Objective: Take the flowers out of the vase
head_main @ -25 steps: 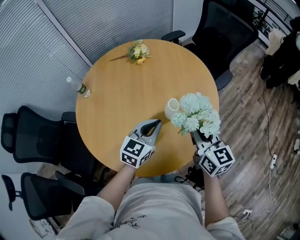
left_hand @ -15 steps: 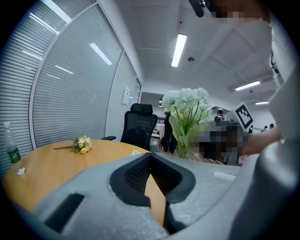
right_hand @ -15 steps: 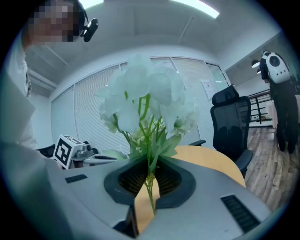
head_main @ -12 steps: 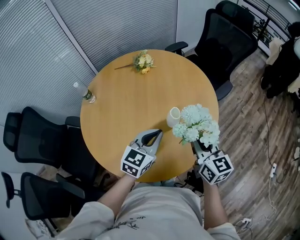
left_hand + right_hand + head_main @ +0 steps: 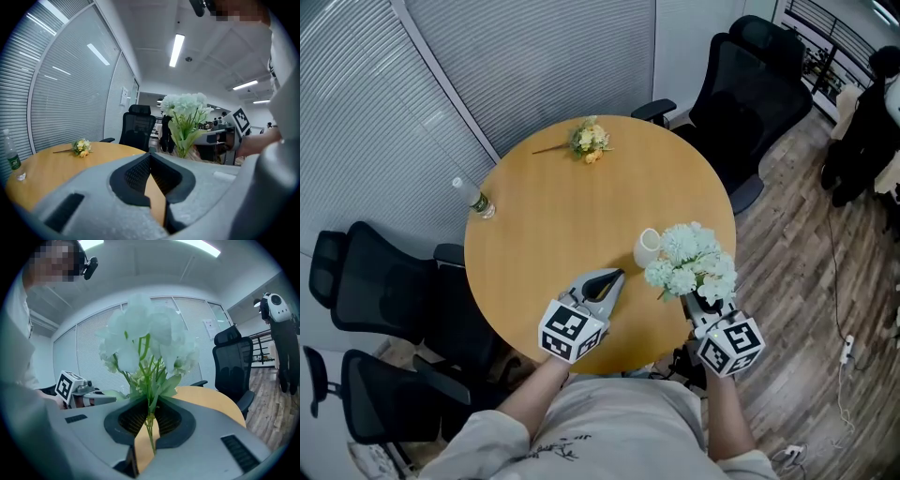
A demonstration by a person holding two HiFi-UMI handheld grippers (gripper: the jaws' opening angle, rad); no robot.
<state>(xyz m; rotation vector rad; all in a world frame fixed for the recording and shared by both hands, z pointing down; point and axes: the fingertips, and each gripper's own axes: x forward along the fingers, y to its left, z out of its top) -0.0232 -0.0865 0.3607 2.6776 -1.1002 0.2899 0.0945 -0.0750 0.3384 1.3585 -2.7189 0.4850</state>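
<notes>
Hardly changed from a second ago: bouquet out, beside the vase.
Right claw (image 5: 151,425) pinches the white flowers (image 5: 692,261) by their stems, upright and clear of the empty vase (image 5: 647,247) for carrying off; left claw (image 5: 604,280) is closed and empty over the desk (image 5: 553,216).

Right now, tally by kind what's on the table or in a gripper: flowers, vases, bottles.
Flower bunches: 2, a white bunch held in the right gripper and a yellow bunch lying on the table
Vase: 1
Bottle: 1
Total: 4
</notes>
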